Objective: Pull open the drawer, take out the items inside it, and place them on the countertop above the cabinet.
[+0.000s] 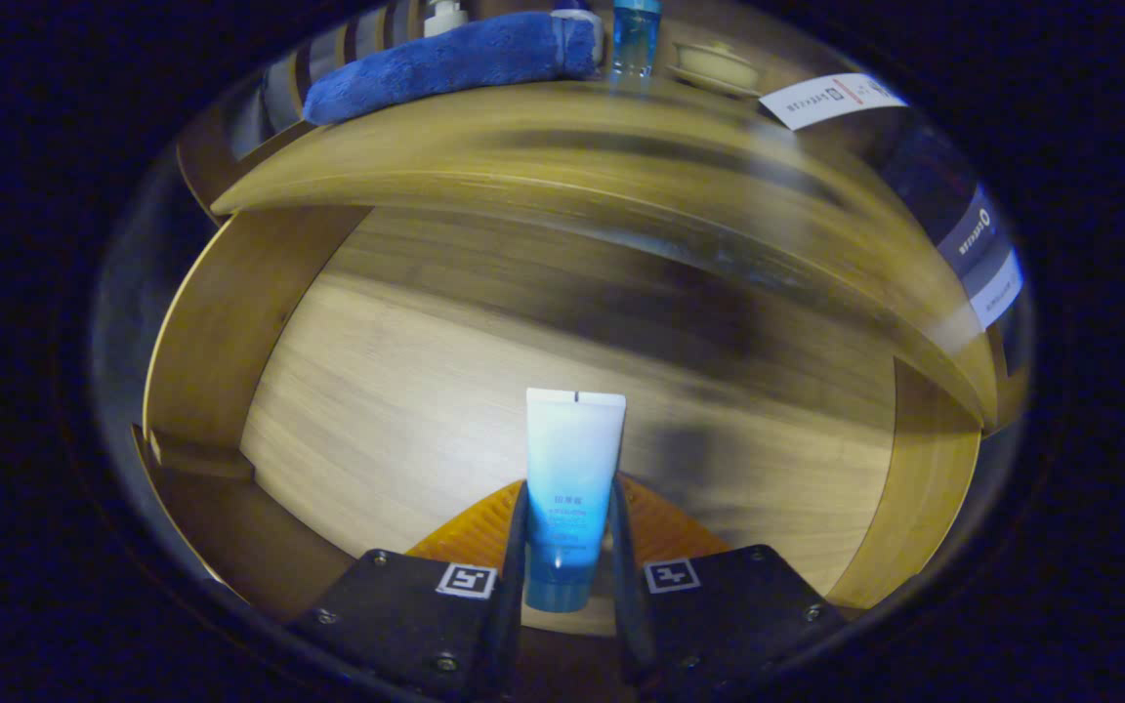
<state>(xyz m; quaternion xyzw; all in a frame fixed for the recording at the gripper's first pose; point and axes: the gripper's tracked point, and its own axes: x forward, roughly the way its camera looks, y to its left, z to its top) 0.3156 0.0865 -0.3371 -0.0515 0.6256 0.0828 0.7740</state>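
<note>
Gripper view looks down into the open drawer [260, 322], whose pale wooden floor lies beyond the fingers and whose side walls curve up on either hand. The gripper [567, 547] has its jaws closed on a tube [572, 488], white at the crimped far end and blue toward the cap; both fingers press on its lower, blue part, one on each flank. The tube's long axis runs straight ahead along the fingers, cap end nearest the camera and flat seal pointing away toward the back of the drawer. Whether it rests on the drawer floor or is lifted clear of it cannot be told. Above and beyond the drawer's far edge lies the bench [543, 146], the wooden top of the cabinet, and that is the relation the next move depends on: the goal is up and forward from the jaws, over the lip. On it sit a rolled blue towel [445, 63], a blue bottle [636, 39] and a small dish [719, 68], with bare wood nearer the front edge.
</note>
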